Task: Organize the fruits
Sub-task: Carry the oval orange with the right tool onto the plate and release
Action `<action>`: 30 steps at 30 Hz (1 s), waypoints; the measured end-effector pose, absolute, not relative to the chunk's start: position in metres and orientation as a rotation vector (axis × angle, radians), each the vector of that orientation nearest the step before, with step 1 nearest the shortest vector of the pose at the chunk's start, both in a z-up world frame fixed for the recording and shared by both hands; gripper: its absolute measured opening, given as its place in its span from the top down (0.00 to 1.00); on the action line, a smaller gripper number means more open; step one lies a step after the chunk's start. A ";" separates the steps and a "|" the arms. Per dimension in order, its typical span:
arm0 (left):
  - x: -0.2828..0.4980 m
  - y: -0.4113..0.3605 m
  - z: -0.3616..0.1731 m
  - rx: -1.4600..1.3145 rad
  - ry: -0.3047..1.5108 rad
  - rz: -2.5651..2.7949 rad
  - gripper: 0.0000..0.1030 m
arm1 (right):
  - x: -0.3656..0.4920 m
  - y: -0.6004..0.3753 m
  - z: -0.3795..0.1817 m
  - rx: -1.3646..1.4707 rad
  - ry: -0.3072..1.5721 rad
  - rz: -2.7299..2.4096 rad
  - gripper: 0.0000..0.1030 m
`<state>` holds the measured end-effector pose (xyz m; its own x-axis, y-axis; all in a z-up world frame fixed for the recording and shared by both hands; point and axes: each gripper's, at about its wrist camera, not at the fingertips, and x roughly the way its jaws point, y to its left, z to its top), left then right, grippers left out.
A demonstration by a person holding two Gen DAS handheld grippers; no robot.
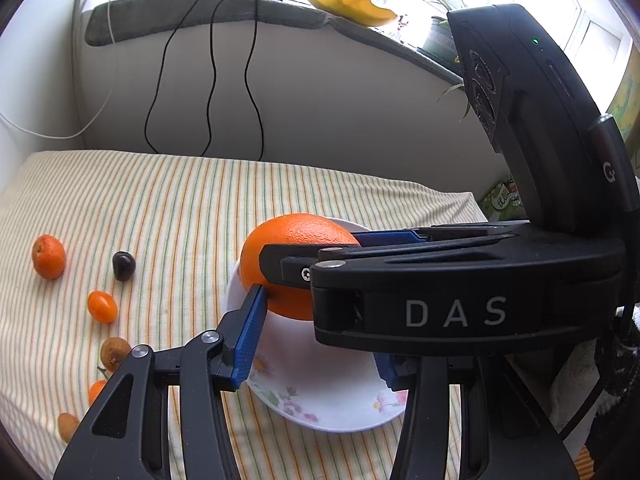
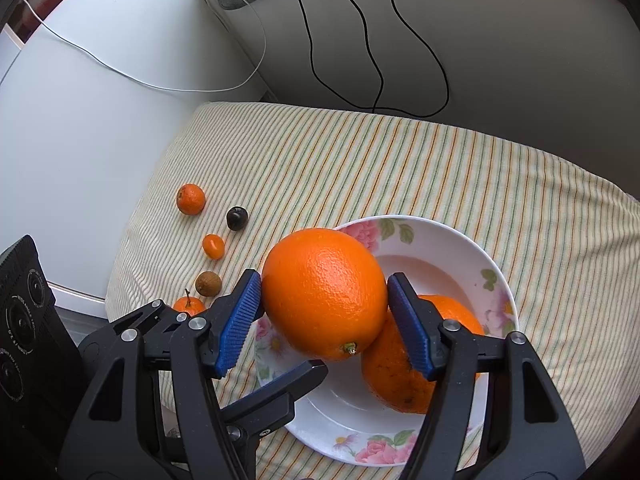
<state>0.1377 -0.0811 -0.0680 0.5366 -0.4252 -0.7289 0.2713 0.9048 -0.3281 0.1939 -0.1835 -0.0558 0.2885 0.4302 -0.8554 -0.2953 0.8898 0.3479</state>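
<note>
White "DAS" lettering marks the right tool (image 1: 316, 268).

Second orange (image 2: 404, 376) half behind right fingers (image 2: 412, 332); left gripper's far finger behind right gripper (image 1: 460, 280).

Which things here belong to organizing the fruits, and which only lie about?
Job: large orange in right gripper; second orange; white floral plate; small mandarin; dark cherry; left gripper.
Lying about: black cables; white cable; striped cloth.
</note>
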 end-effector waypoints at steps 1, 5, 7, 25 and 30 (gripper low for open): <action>0.135 -0.081 -0.068 -0.186 0.916 -0.421 0.55 | 0.194 -0.181 -0.055 0.119 1.182 0.486 0.34; 0.130 -0.081 -0.070 -0.190 0.921 -0.422 0.55 | 0.197 -0.175 -0.055 0.098 1.186 0.479 0.33; 0.130 -0.079 -0.071 -0.195 0.924 -0.430 0.55 | 0.198 -0.174 -0.055 0.100 1.185 0.477 0.33; 0.101 -0.057 -0.070 -0.147 0.897 -0.407 0.53 | 0.179 -0.196 -0.027 0.143 1.062 0.456 0.29; 0.082 -0.038 -0.070 -0.121 0.878 -0.380 0.52 | 0.162 -0.204 -0.022 0.145 1.002 0.446 0.25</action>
